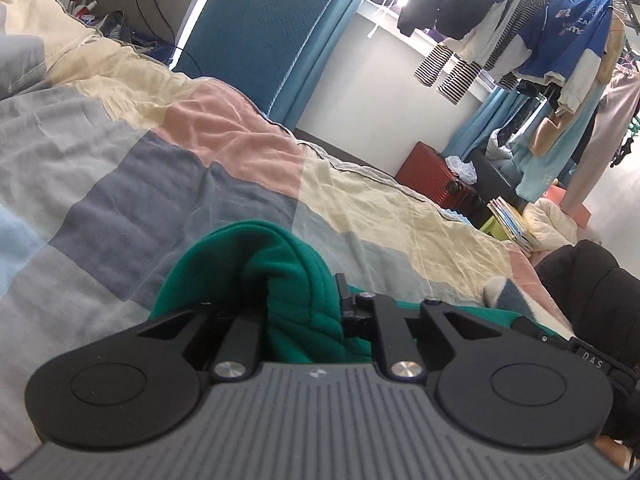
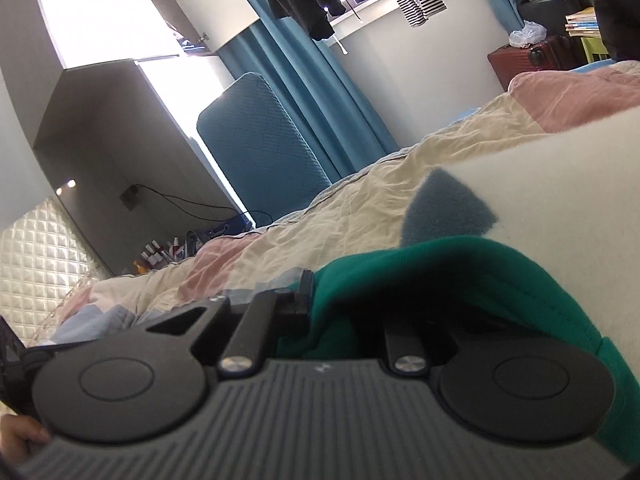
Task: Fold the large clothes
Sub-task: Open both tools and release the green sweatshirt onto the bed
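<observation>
A bed covered by a patchwork quilt (image 1: 168,128) in cream, pink, grey and pale blue squares fills both views; the quilt surface is wrinkled. Teal curtains (image 2: 320,92) hang at the far wall, with a teal padded panel (image 1: 256,28) leaning beside them. A red suitcase (image 1: 436,172) stands on the floor past the bed edge, and clothes (image 1: 560,40) hang on a rail above.

The garment is a green fleece (image 1: 280,280) with white (image 2: 560,200) and grey-blue (image 2: 444,212) sections. It lies on the quilt directly at both grippers. The fleece surface is soft and napped, with stitched seams visible along the green hem.

Left gripper (image 1: 300,320): a thick, bunched fold of green fleece sits between the fingers, which are closed against it on both sides.

Right gripper (image 2: 344,312): green fabric drapes over the right finger and fills the gap. The left finger (image 2: 304,292) presses against the fabric edge; the jaws are clamped on the fleece.
</observation>
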A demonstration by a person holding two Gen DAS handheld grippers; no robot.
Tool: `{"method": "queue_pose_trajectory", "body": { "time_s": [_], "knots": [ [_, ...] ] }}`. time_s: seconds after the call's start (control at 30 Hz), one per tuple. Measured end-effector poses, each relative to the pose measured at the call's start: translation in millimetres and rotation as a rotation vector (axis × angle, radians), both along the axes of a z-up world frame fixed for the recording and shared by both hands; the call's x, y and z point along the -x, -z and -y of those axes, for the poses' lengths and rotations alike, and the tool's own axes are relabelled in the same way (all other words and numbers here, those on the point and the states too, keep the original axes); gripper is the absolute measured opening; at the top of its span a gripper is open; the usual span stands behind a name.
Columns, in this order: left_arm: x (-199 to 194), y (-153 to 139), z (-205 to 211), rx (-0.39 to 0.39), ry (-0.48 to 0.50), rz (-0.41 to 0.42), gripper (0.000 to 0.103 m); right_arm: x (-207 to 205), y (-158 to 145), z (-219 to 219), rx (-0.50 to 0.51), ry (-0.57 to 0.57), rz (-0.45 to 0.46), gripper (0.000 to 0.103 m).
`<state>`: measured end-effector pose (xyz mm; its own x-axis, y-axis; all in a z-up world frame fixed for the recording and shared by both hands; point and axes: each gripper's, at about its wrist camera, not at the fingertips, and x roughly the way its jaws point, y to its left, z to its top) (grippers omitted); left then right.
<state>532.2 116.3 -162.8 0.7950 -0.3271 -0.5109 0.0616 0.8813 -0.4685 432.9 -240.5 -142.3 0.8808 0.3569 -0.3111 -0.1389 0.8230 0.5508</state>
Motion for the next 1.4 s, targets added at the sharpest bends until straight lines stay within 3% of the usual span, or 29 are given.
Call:
{"method": "queue_pose_trajectory", "body": {
  "time_s": [0.07,0.1,0.17,0.23,0.27,0.57,0.77,0.87,1.03,1.2,1.4],
  "knots": [
    [12.3,-11.9,5.5,-0.028,0.012,-0.013,0.028,1.0,-3.1,-0.9,0.005,0.0,-0.002,0.022],
    [16.2,-15.4,6.1,-0.034,0.012,-0.017,0.04,1.9,-2.8,-0.2,0.005,0.003,-0.004,0.023],
    [26.7,-21.9,5.3,-0.03,0.01,-0.017,0.058,5.6,-4.5,2.0,-0.003,0.0,-0.008,0.044],
    [40.0,-30.4,5.6,-0.049,-0.002,-0.004,0.06,14.0,-8.1,1.7,-0.009,-0.005,-0.004,0.062],
    [46.6,-35.3,6.7,-0.066,-0.008,-0.002,0.06,19.6,-11.2,1.3,-0.007,-0.008,0.004,0.064],
    [132.8,-88.1,14.8,-0.141,-0.03,0.092,0.06,82.6,-43.3,7.8,0.04,-0.006,0.026,0.066],
    [235.8,-133.3,25.0,-0.19,-0.03,0.147,0.06,156.7,-79.2,-0.3,0.095,-0.031,0.08,0.066],
    [293.9,-148.8,21.6,-0.182,-0.04,0.137,0.06,198.3,-97.0,-5.3,0.108,-0.044,0.097,0.066],
    [384.8,-161.1,16.2,-0.141,-0.066,0.116,0.06,262.0,-114.4,-11.0,0.112,-0.067,0.102,0.066],
    [450.5,-165.1,23.2,-0.142,-0.065,0.086,0.06,308.5,-122.0,-25.2,0.162,-0.096,0.084,0.066],
    [483.9,-158.0,23.8,-0.126,-0.072,0.062,0.06,334.1,-118.0,-49.9,0.226,-0.137,0.05,0.066]
  ]
}}
